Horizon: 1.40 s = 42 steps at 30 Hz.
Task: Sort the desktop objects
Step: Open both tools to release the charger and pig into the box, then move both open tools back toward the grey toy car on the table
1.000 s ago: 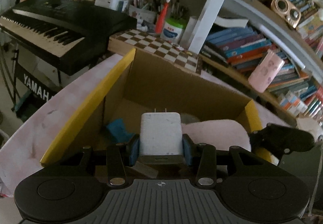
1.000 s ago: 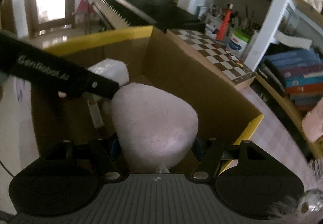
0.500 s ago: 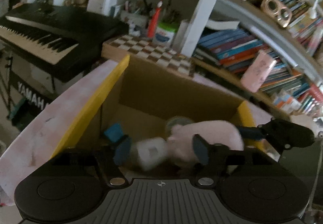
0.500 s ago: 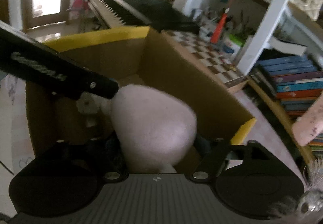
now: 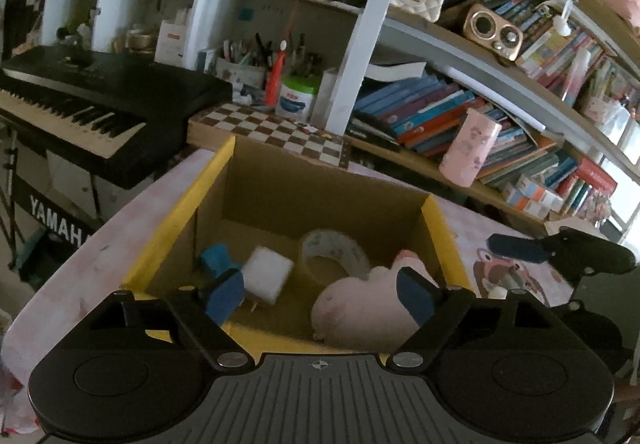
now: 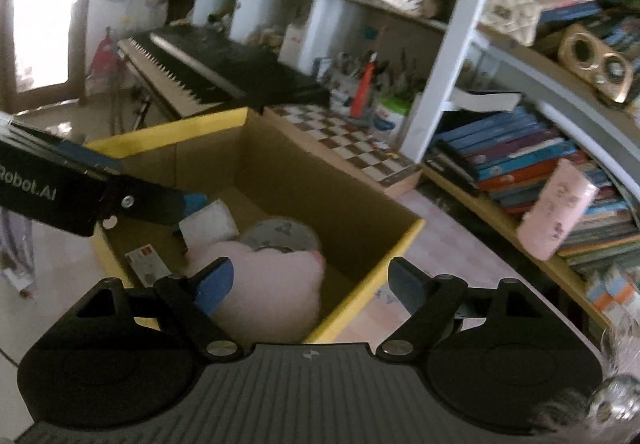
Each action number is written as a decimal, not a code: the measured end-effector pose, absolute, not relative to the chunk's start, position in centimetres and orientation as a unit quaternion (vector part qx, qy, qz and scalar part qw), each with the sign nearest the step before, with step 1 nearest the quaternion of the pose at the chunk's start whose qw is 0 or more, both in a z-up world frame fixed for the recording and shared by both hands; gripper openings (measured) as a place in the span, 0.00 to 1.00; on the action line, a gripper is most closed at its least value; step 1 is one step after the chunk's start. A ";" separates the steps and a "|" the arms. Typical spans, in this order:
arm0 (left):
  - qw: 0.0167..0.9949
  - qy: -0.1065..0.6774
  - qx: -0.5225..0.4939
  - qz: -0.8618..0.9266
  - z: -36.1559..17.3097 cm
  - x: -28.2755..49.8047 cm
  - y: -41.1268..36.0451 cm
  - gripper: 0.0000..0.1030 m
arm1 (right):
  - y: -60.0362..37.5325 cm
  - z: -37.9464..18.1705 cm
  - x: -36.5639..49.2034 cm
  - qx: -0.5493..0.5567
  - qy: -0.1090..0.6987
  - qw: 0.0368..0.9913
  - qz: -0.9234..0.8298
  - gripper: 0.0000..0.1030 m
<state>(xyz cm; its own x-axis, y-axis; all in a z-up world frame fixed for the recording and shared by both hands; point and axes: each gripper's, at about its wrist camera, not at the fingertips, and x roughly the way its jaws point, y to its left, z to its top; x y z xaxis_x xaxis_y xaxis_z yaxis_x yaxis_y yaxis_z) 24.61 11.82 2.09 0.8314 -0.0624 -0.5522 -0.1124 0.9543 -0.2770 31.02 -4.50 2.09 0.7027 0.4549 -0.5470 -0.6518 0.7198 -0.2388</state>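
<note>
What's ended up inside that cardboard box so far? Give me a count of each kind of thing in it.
In the cardboard box:
White charger plug: 1
Roll of tape: 1
Pink plush toy: 1
Blue thing, too hidden to name: 1
Small card: 1
Total: 5

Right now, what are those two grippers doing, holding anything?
Left gripper: jaws opening, empty; the white charger lies in the box.
Right gripper: open, empty; the pink plush lies in the box.
</note>
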 end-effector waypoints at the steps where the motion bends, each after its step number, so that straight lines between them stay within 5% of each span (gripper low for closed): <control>1: 0.946 0.289 -0.148 0.015 2.2 24.0 11.7 0.84 | -4.8 2.2 30.7 -0.206 0.230 0.902 0.301 0.81; 42: 0.942 0.318 -0.111 -0.005 0.6 5.4 6.8 0.84 | -15.6 -0.4 8.7 -0.079 0.279 0.947 0.134 0.84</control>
